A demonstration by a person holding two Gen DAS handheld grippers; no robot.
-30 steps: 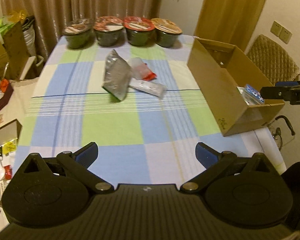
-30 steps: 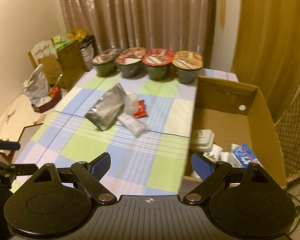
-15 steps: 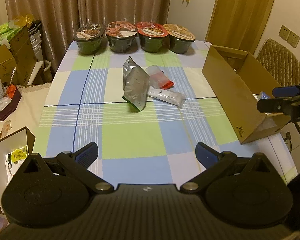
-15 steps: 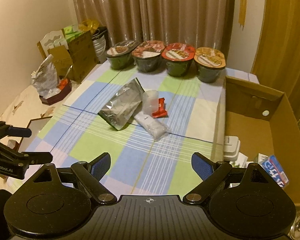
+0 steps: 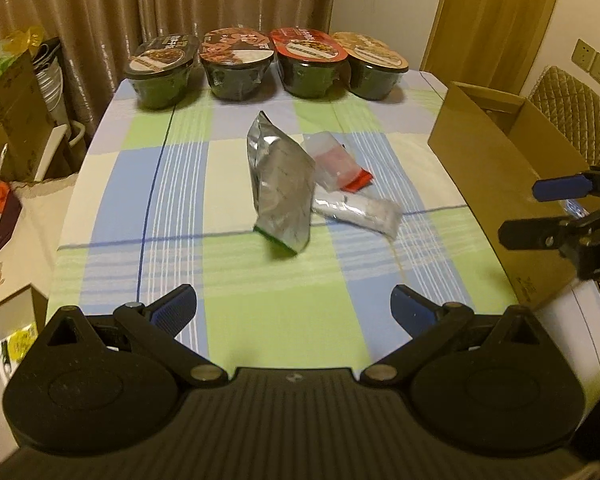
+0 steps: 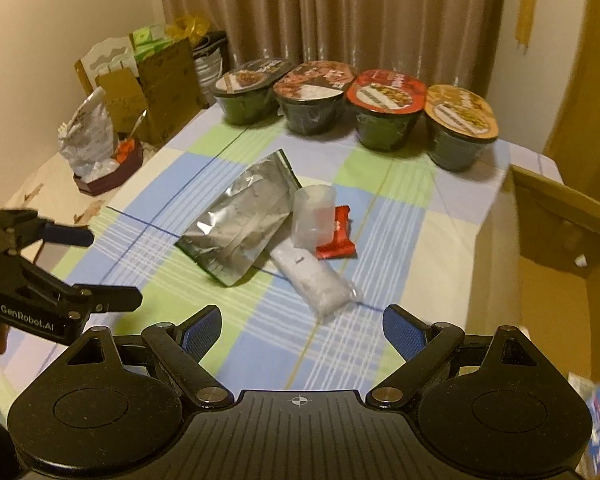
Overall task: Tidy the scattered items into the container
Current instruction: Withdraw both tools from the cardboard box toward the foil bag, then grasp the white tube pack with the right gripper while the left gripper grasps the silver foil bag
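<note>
A silver foil pouch (image 5: 281, 188) (image 6: 240, 226) lies mid-table beside a clear plastic packet (image 5: 332, 162) (image 6: 314, 216), a red wrapper (image 5: 358, 180) (image 6: 337, 240) and a white packet (image 5: 358, 210) (image 6: 314, 280). The open cardboard box (image 5: 496, 184) (image 6: 560, 208) stands at the table's right edge. My left gripper (image 5: 294, 310) hovers open over the near side of the table, short of the pouch. My right gripper (image 6: 302, 332) is open too, with nothing between its fingers, just short of the white packet. Each gripper shows at the edge of the other's view.
Four lidded noodle bowls (image 5: 236, 64) (image 6: 320, 96) line the far edge of the checked tablecloth (image 5: 260, 300). Cartons and bags (image 6: 148, 76) crowd the floor at the left. A quilted chair (image 5: 576, 112) stands behind the box. Curtains hang at the back.
Both grippers have moved forward and down toward the pile; the packets look larger and closer. The right view has swung left, so less of the box interior shows. Jaws unchanged.
</note>
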